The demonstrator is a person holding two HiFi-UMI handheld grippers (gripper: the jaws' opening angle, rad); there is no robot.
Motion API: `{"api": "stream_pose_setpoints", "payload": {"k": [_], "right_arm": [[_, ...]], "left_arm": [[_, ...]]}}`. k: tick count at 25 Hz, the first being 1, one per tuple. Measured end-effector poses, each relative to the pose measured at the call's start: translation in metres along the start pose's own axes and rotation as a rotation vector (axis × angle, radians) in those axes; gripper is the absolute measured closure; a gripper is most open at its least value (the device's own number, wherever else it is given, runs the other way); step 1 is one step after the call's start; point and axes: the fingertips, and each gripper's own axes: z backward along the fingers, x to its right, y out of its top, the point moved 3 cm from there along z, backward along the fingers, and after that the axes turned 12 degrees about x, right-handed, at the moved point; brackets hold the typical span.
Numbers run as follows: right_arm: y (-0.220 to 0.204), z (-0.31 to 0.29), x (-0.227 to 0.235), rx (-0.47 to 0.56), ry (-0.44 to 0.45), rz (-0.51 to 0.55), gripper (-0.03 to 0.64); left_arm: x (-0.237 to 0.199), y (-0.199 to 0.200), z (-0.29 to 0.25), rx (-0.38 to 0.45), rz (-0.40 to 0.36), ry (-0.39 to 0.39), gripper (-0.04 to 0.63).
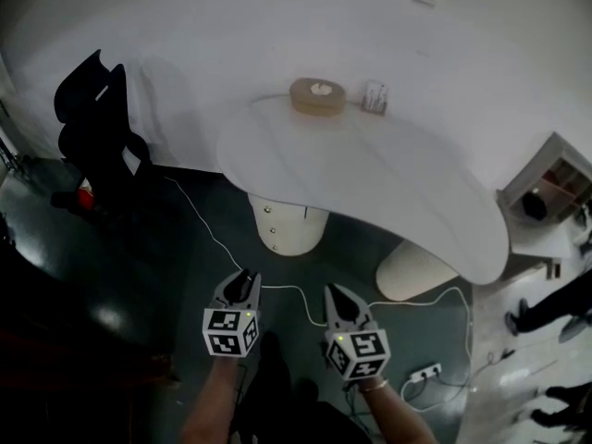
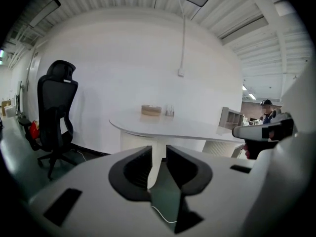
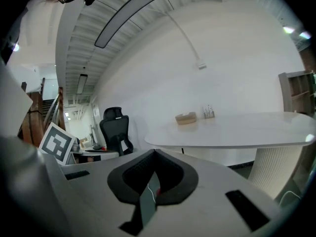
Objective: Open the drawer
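A rounded white pedestal unit with two small knobs on its front (image 1: 280, 226) stands under the white table (image 1: 416, 188); these look like its drawers, and they are closed. The left gripper view shows the same unit (image 2: 132, 142) beyond the jaws. Both grippers are held low over the dark floor, well short of the unit and pointing toward it. My left gripper (image 1: 245, 277) (image 2: 159, 150) is open, a narrow gap between its fingers and nothing in it. My right gripper (image 1: 331, 290) (image 3: 154, 152) is shut, tips together, holding nothing.
A black office chair (image 1: 97, 128) stands at the left. A white cable (image 1: 277, 289) runs across the floor to a power strip (image 1: 424, 373). On the table sit a wooden tissue box (image 1: 317, 97) and a small holder (image 1: 374, 98). A ribbed pedestal (image 1: 412, 271), a shelf (image 1: 550, 188) and people's feet (image 1: 555, 317) are at the right.
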Motion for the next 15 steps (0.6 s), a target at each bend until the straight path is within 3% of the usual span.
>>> {"api": "stream_pose_setpoints", "payload": {"k": [9, 15], "right_arm": [[-0.013, -0.103, 0.001, -0.052, -0.077, -0.008, 0.614], [-0.032, -0.148, 0.003, -0.064, -0.118, -0.027, 0.614]], "left_arm": [[-0.066, -0.003, -0.096, -0.08, 0.001, -0.083, 0.45], [-0.095, -0.027, -0.149, -0.125, -0.013, -0.103, 0.422]]}}
